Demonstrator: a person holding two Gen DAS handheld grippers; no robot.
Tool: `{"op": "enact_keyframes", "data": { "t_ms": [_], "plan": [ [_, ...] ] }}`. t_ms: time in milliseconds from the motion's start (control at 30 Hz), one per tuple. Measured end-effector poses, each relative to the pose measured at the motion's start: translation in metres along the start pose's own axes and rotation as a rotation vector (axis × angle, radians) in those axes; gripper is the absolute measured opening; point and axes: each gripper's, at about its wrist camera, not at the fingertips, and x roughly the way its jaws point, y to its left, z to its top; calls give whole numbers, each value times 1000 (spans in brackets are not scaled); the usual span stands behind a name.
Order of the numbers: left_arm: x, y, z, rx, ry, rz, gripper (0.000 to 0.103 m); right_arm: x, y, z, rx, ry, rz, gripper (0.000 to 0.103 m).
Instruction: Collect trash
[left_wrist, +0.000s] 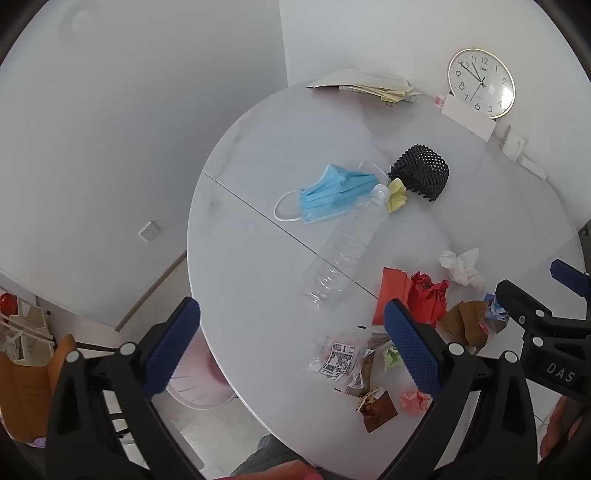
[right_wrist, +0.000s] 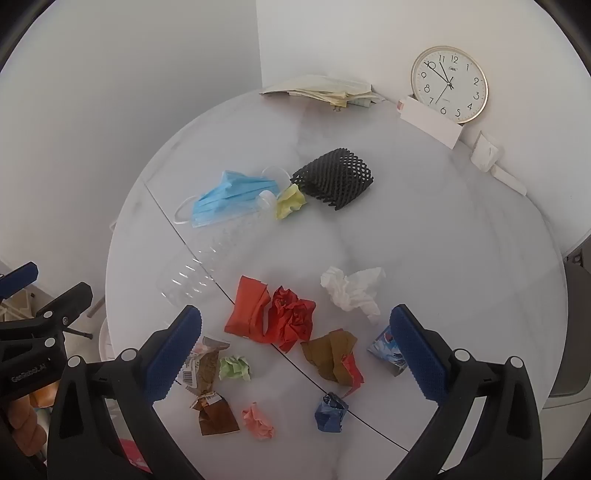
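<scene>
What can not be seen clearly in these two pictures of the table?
- Clear wrapper, left wrist view: print too small to read.
- Pink basket, left wrist view: mostly hidden under the table and behind the left claw.
- Blue-and-white packet, right wrist view: partly covered by the right claw.

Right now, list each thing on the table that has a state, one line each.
left tongs: open, empty
right tongs: open, empty
clear bottle: lying on its side, capped, empty
face mask: flat, partly under the bottle's neck
black mesh sleeve: on its side
white tissue: crumpled
red paper: crumpled
clock: leaning against the wall
</scene>
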Motion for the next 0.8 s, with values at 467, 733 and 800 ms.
{"op": "enact_keyframes", "data": {
  "t_ms": [467,733,800],
  "plan": [
    [2,1,1,5,7,2,95,-1,-2,1,-2,-4,-5,101],
    [1,-2,-2,13,5,-2,95,-1,-3,-2,2,-5,-6,101],
    [0,-3,-2,17,8,-4,95,-3,-6,-1,5,-5,-6,101]
  ]
}}
